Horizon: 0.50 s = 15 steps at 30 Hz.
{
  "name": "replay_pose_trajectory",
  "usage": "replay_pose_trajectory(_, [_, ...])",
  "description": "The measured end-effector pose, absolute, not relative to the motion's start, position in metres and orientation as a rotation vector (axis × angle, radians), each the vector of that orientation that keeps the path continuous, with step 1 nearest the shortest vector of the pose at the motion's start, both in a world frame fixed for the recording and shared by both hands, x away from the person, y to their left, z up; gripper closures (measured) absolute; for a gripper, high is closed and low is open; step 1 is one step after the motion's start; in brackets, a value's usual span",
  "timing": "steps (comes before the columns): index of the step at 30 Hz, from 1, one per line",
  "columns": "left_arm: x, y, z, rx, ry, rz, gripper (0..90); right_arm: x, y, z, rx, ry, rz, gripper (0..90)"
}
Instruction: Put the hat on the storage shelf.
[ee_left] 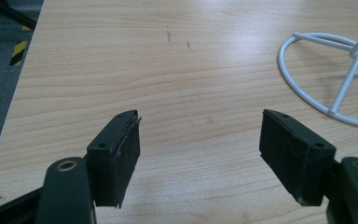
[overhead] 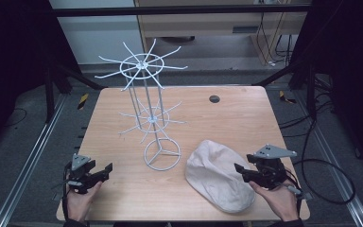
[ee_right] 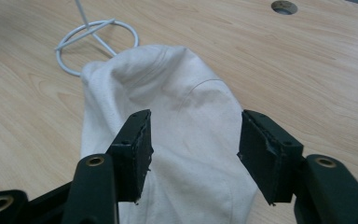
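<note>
Cap: a soft off-white cloth cap (overhead: 219, 176) is lying flat-ish and a bit rumpled on the tabletop (overhead: 246, 118), near the front edge and toward the front right corner. Seams are showing across the crown in the right gripper view (ee_right: 177, 116), and the fabric is looking faintly stained there.

Cap vs right gripper: the right gripper (overhead: 242, 170) is hovering right at the cap's right side, jaws pointing left over the fabric. In its own view (ee_right: 193, 144) the jaws are standing apart with the cap lying between and beyond them; can't tell if the pads are actually touching cloth.

Left gripper: it's sitting at the front left corner (overhead: 103, 171), well apart from the cap. Jaws are spread wide (ee_left: 200, 140) with just bare wood between them.

Rack: a white wire rack (overhead: 144, 90) is standing upright mid-table, two tiers of spokes on a pole, and its ring base (overhead: 162, 154) is resting just beside the cap's left end.

Hole: a small dark round hole (overhead: 214, 99) is sitting near the back edge.
</note>
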<state>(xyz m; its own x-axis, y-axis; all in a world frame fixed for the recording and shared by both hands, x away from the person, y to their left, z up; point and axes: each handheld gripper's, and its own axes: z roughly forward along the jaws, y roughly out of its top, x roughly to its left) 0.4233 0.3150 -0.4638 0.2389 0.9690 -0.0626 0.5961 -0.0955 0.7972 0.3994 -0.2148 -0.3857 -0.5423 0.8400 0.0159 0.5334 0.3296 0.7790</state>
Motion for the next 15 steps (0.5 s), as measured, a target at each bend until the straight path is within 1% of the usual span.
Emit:
replay_pose_trajectory(9, [0.423, 0.315, -0.465, 1.791, 1.449, 0.649, 28.9, 0.397, -0.197, -0.386, 1.160, 2.289, 1.041, 39.9])
replay_pose_trajectory(15, [0.424, 0.315, -0.465, 1.793, 1.448, 0.650, 28.9, 0.397, -0.189, -0.390, 1.151, 2.323, 1.031, 39.5])
